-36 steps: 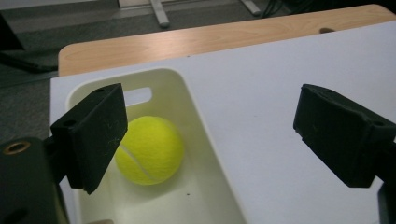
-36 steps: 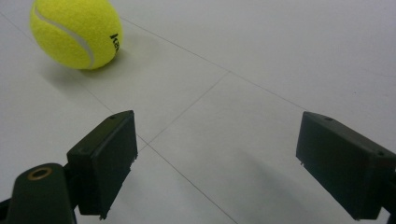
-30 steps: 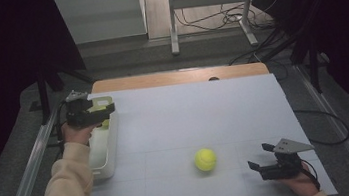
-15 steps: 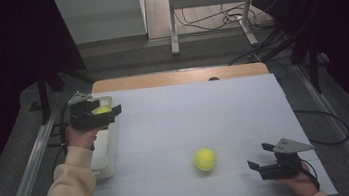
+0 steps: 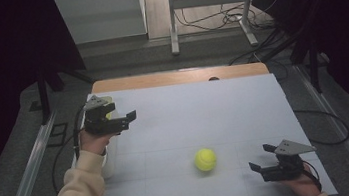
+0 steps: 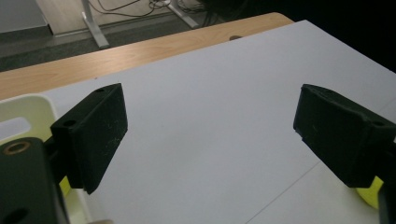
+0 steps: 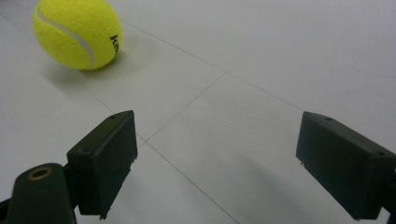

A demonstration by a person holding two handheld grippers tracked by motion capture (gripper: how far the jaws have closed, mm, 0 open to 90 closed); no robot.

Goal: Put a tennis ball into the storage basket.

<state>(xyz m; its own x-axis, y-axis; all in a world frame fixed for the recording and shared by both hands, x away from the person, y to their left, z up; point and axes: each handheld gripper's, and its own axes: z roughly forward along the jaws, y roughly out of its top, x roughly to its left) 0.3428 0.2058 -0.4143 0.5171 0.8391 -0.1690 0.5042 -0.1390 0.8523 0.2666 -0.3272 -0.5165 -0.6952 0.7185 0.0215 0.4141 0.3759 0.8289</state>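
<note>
Change: left gripper [image 5: 126,120] had swung right, off the bin [image 5: 108,162] at the table's left edge and out over the white mat [image 5: 204,109].
Left claw: released, jaws wide, nothing between them.
Right gripper [image 5: 260,167]: unmoved at near right, jaws spread, empty.
Ball [image 5: 205,159]: on the mat, near centre, left of the right gripper, untouched.
Bin contents: something yellow-green [image 6: 64,187] lay inside.
Judgement: one drop looked complete; the ball appeared next for pickup.

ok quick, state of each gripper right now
left gripper: open, holding nothing
right gripper: open, holding nothing, tennis ball lies apart from it
</note>
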